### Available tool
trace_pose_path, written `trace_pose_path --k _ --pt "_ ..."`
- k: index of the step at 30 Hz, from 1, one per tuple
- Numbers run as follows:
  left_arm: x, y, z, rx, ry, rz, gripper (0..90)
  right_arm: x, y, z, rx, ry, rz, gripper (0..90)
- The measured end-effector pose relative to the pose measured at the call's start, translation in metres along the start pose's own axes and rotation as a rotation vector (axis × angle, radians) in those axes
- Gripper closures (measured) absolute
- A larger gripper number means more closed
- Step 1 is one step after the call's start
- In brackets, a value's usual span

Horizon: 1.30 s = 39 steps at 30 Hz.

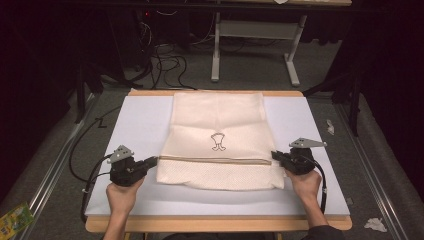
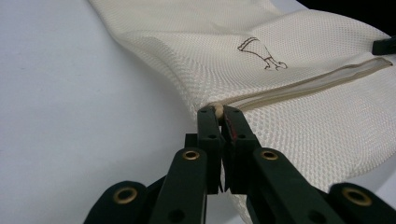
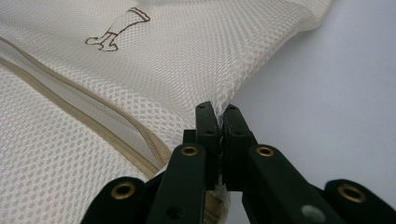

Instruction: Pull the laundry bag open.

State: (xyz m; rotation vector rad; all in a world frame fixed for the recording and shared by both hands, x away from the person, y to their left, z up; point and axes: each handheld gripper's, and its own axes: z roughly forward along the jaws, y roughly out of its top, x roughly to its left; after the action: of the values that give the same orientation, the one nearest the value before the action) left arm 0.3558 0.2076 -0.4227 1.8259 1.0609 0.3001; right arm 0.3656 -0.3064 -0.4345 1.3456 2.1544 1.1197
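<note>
A: Where was the mesh laundry bag (image 1: 218, 140) at that moment?

B: It lay flat in the middle of the white surface (image 1: 140, 120), its far end reaching the back edge, with the zipper seam (image 1: 215, 160) running across near the front. A small brown drawing (image 1: 218, 141) sat just above that seam.

A: And the tongs?

B: The left tongs (image 2: 218, 111) were clamped shut on the bag's left edge, right at the end of the seam. The right tongs (image 3: 219, 112) were pinched shut on the mesh at the right edge, just beside the seam's other end. Each hand (image 1: 121, 192) rested low by the front of the surface.

A: How would one fold it well from there?

B: I would judge that both sides should rise together and travel evenly, keeping the seam taut and straight, so the mesh neither sagged nor slipped out of the thin bites.

A: Anything in the way?

B: Nothing on the surface itself. Cables (image 1: 165, 65) and a table frame (image 1: 255, 45) stood on the floor beyond, well apart.
</note>
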Motion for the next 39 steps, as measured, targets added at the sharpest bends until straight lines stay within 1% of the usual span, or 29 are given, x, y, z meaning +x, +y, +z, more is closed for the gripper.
trace_pose_path --k 3,7,11,12,14,19,22,25,28,31,35,36,39 --pt "0.000 -0.001 -0.002 0.003 -0.005 -0.006 87.1 0.002 -0.001 0.000 0.007 0.009 -0.005 88.5" --pt "-0.003 -0.002 -0.002 0.002 -0.009 0.002 87.0 0.002 -0.002 0.001 0.015 0.007 -0.007 88.1" --pt "-0.004 -0.004 -0.002 0.012 -0.010 0.008 87.0 0.001 -0.007 0.003 0.023 0.010 -0.001 87.7" --pt "-0.004 -0.004 -0.002 0.014 -0.011 0.011 86.9 0.001 -0.008 0.003 0.032 0.009 -0.001 87.7" --pt "-0.004 -0.004 -0.003 0.018 -0.013 0.015 86.9 0.001 -0.010 0.005 0.028 0.011 0.002 87.6" --pt "-0.006 -0.007 -0.002 0.029 -0.006 0.023 86.8 0.001 -0.012 0.007 0.035 0.009 -0.008 87.0" --pt "-0.007 -0.008 -0.001 0.039 -0.004 0.024 86.8 0.001 -0.014 0.008 0.045 0.009 -0.002 86.5" --pt "-0.007 -0.008 -0.001 0.045 -0.003 0.028 86.8 0.001 -0.016 0.008 0.042 0.008 -0.007 86.3" --pt "-0.008 -0.009 0.000 0.053 0.000 0.029 86.7 0.001 -0.018 0.009 0.045 0.011 0.001 86.0" --pt "-0.010 -0.010 0.001 0.059 0.006 0.038 86.7 0.001 -0.019 0.010 0.052 0.007 -0.005 85.6" --pt "-0.010 -0.012 0.003 0.080 0.012 0.042 86.6 0.000 -0.021 0.010 0.058 0.006 -0.008 84.9" --pt "-0.011 -0.012 0.004 0.087 0.016 0.046 86.5 0.001 -0.021 0.011 0.062 0.005 -0.002 84.7" --pt "-0.010 -0.013 0.006 0.102 0.023 0.054 86.5 0.001 -0.022 0.012 0.065 0.001 -0.012 84.3"
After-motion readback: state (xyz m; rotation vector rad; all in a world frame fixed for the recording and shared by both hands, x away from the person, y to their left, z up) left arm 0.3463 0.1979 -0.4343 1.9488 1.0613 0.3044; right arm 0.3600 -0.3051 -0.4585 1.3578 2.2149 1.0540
